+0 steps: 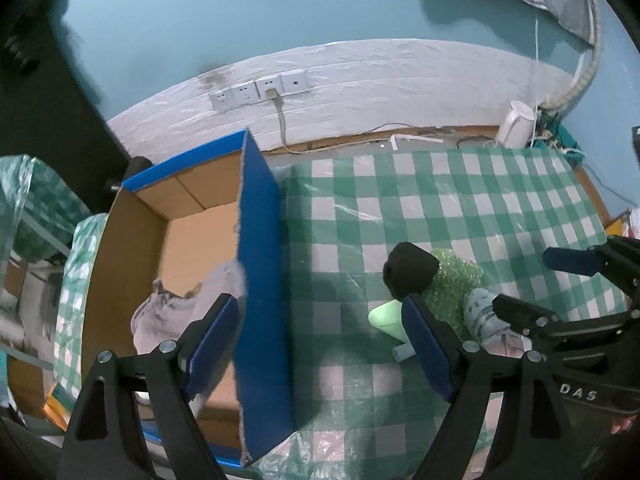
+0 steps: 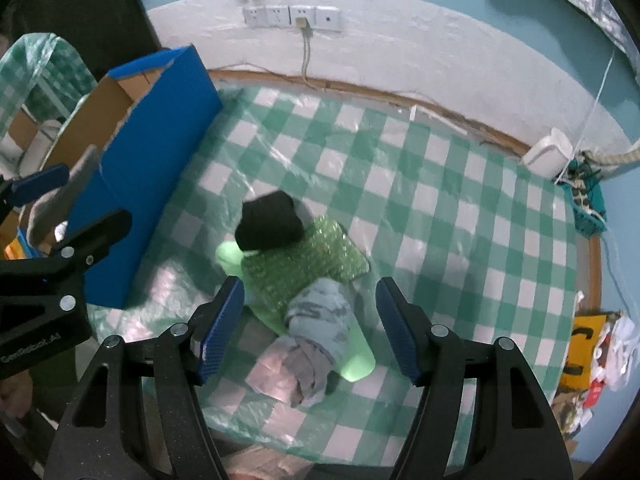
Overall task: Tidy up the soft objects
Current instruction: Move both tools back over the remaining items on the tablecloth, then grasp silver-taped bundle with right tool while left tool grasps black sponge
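Soft things heaped on a checked table beside a blue box, both grippers spread and empty.

At left, the box (image 1: 260,280) holds a grey cloth (image 1: 168,316); the left gripper (image 1: 320,344) straddles its wall, jaws apart. On the green-checked cloth (image 2: 460,208) lie a black bundle (image 2: 270,222), green pad (image 2: 320,260) and blue-grey roll (image 2: 320,320), the last under the right gripper (image 2: 310,328), jaws apart. Behind, a white-and-teal wall with sockets (image 2: 292,18).

a row of white wall sockets (image 2: 292,17) with one plugged cable (image 2: 306,54) sits above the table's green-checked cloth (image 2: 460,208), a white appliance (image 2: 548,156) at its far corner beside tangled wires (image 2: 584,184).
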{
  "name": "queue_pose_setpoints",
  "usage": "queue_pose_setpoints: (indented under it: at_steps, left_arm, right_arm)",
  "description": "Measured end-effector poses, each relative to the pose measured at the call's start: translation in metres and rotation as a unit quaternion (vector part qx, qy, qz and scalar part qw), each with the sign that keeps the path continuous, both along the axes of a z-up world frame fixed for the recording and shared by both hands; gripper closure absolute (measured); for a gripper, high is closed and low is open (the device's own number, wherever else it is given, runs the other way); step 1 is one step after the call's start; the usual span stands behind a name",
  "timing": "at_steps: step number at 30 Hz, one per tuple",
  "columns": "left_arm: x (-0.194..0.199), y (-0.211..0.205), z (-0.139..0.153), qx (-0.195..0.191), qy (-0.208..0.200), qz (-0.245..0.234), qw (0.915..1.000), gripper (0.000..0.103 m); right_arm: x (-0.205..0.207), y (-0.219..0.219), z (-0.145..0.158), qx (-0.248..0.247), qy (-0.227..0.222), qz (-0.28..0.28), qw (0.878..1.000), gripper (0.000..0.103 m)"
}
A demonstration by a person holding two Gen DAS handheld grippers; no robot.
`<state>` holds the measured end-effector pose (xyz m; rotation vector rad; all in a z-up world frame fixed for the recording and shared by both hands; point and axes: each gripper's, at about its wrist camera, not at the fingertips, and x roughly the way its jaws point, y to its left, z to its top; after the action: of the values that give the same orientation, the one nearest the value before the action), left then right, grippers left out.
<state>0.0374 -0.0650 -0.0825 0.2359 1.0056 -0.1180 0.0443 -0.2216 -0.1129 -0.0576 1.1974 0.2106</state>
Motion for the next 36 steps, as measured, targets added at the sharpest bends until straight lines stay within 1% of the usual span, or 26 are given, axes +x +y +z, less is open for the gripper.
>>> queue_pose_setpoints:
  at_steps: [2, 5, 9, 12, 17, 23, 24, 25, 26, 30, 36]
  left_arm:
    - [0.000, -0.005, -0.002, 0.005, 0.001, -0.005, 1.0000, 0.018]
    - [0.004, -0.011, -0.011, 0.001, 0.016, -0.012, 0.9998, 0.018]
    - [0.010, -0.015, -0.030, 0.020, 0.038, -0.005, 0.9990, 0.018]
    - [0.013, -0.017, -0.038, 0.018, 0.049, -0.003, 0.9986, 0.018]
    - [0.013, -0.026, -0.046, 0.020, 0.058, -0.013, 0.9980, 0.018]
    - [0.021, -0.032, -0.059, 0.011, 0.078, -0.015, 0.9968, 0.018]
    - [0.024, -0.032, -0.061, 0.008, 0.082, -0.015, 0.9965, 0.018]
    - [0.025, -0.033, -0.062, 0.005, 0.085, -0.014, 0.9963, 0.018]
    - [0.027, -0.033, -0.064, 0.002, 0.087, -0.015, 0.9961, 0.018]
    - [0.037, -0.035, -0.070, -0.005, 0.096, -0.014, 0.9953, 0.018]
    - [0.051, -0.037, -0.075, -0.027, 0.103, -0.011, 0.9943, 0.018]
  right_arm:
    - [-0.001, -0.002, -0.009, 0.001, 0.013, -0.002, 1.000, 0.034]
    - [-0.003, -0.004, -0.021, -0.008, 0.026, 0.000, 1.000, 0.034]
    - [-0.003, -0.005, -0.034, -0.012, 0.045, 0.002, 0.999, 0.034]
    - [-0.003, -0.006, -0.043, -0.011, 0.058, 0.002, 0.998, 0.034]
    - [0.001, -0.006, -0.060, -0.009, 0.084, 0.003, 0.996, 0.034]
    - [0.004, -0.009, -0.076, -0.011, 0.096, 0.003, 0.995, 0.035]
    - [0.005, -0.010, -0.078, -0.010, 0.100, 0.005, 0.995, 0.038]
    - [0.005, -0.011, -0.080, -0.007, 0.103, 0.006, 0.995, 0.049]
    - [0.005, -0.013, -0.082, -0.002, 0.107, 0.006, 0.994, 0.053]
    - [0.005, -0.021, -0.083, 0.013, 0.102, 0.007, 0.995, 0.059]
    - [0.008, -0.045, -0.070, 0.030, 0.074, -0.022, 0.997, 0.060]
